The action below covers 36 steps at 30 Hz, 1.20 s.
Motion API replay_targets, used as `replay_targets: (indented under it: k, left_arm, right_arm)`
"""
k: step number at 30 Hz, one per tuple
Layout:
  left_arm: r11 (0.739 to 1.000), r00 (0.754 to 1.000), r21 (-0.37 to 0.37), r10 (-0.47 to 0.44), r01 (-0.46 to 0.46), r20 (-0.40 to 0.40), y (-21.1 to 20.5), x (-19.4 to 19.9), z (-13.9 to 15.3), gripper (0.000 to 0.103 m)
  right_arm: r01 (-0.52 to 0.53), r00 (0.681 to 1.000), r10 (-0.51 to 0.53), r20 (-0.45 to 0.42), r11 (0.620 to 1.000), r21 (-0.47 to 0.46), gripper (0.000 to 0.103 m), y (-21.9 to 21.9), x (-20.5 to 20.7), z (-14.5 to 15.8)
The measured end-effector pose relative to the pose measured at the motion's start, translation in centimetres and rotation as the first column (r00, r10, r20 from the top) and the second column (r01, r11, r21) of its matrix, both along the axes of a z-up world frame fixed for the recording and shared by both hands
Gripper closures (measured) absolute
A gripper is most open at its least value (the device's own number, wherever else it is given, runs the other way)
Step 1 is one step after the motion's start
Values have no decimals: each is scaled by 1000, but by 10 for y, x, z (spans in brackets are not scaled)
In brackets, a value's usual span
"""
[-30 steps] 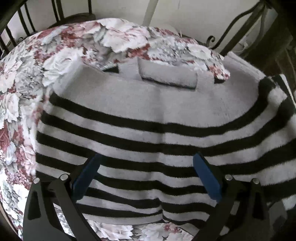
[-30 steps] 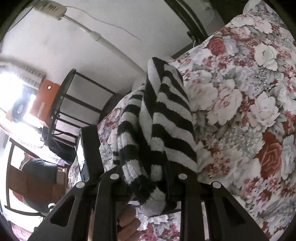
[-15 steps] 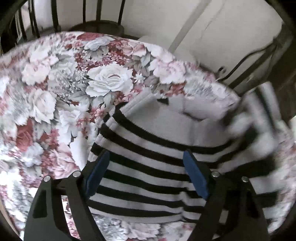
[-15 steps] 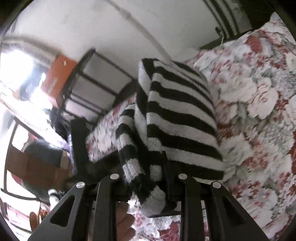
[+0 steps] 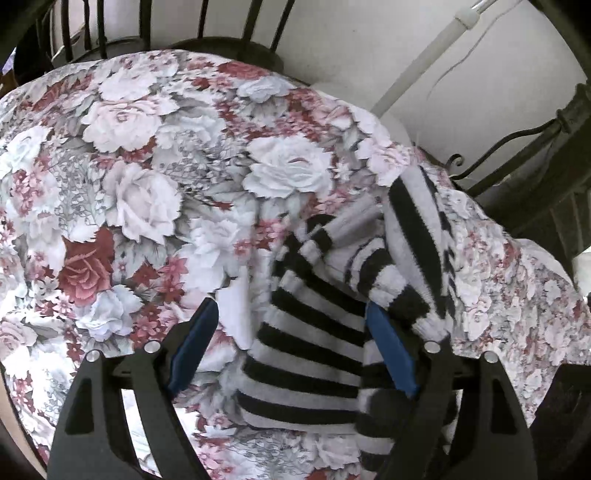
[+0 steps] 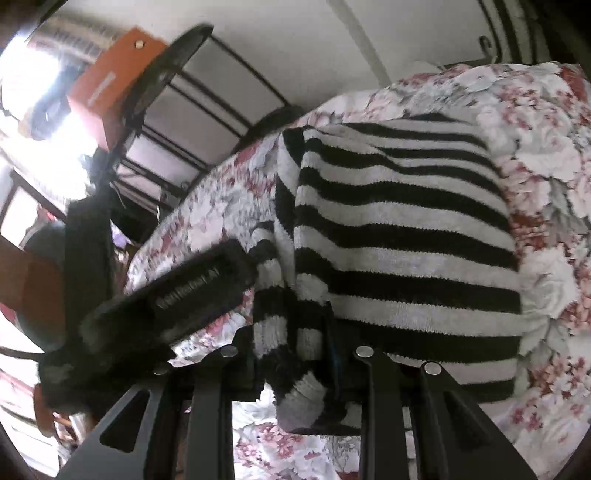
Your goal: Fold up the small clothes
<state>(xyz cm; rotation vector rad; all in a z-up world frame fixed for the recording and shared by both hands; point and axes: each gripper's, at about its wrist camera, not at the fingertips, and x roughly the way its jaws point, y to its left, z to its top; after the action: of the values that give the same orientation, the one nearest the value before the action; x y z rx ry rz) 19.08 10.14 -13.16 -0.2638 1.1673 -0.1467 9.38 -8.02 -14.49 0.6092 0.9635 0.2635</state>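
there is one sweater (image 5: pixel 314 332), black-and-white striped, lying bunched on one floral cloth (image 5: pixel 147 177) that is covering the table. two grippers are showing, each with two fingers. the left gripper (image 5: pixel 291 350) is hanging over the sweater's near part with its two blue pads (image 5: pixel 192 347) spread wide; the knit is lying between them, the right pad is sitting against a fold and the left pad is standing off the fabric over bare cloth, so it is pinching nothing. the right gripper (image 6: pixel 295 365) is pinching a bunched strip of the sweater (image 6: pixel 388 240), jaws pressed narrow on it, with the ribbed edge hanging out below the fingers. in the right wrist view the rest of the sweater is spreading flat up and to the right, its stripes running across. the left gripper's black body (image 6: pixel 166 306) is crossing that view just left of the held strip, blurred. most of the cloth to the left of the sweater is lying bare and is giving wide room. the cloth's far edge is dropping off toward dark metal chair frames (image 5: pixel 184 26) and a white wall (image 5: pixel 369 55); on the right its edge is falling close beside the sweater, near a curled iron rail (image 5: pixel 517 144).
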Motion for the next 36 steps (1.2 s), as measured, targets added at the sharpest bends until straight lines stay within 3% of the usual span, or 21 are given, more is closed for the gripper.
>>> replay_targets:
  k: [3,7,11,14,20,23,27,31,34,36]
  left_arm:
    - [1000,1000,25,12,-12,-21,4,6,-11,23]
    - [1000,997,-23,18,-20,-71,11,12,-25,23]
    - [988,992,-153,7,-27,-129,12,23,-42,22]
    - [956,988,-291,-12,-34,-155,7,35,-52,19]
    - [922,990,-387,-31,-26,-139,-9,49,-48,18]
    - [934,998,-358,-20,-3,-62,-8,48,-30,19]
    - [969,998,-248,29,-16,49,5,45,-9,19]
    - [957,997,-288,43,-23,65,19,47,-12,19]
    - [986,997,-150,73,-71,9,21,52,-22,18]
    - [980,993,-163,112,-115,-26,37,51,-26,18]
  right_arm:
    - [-31,1000,31,-7,998,-47,76,11,5,-9]
    - [-43,998,42,-38,999,-31,76,14,8,-24]
    - [-24,999,24,-35,1000,1,76,4,0,-22]
    - [11,1000,-9,-23,997,74,76,-13,-6,-15]
    - [36,999,-38,15,991,125,76,-27,-12,-4]
    - [14,999,-20,49,993,119,76,-17,-7,2]
    - [-38,997,31,71,995,97,76,5,1,-1]
    - [-86,996,85,14,992,90,76,22,3,-21]
    - [-92,993,94,-68,995,37,76,27,11,-42]
    - [-83,992,88,-94,995,47,76,27,17,-58]
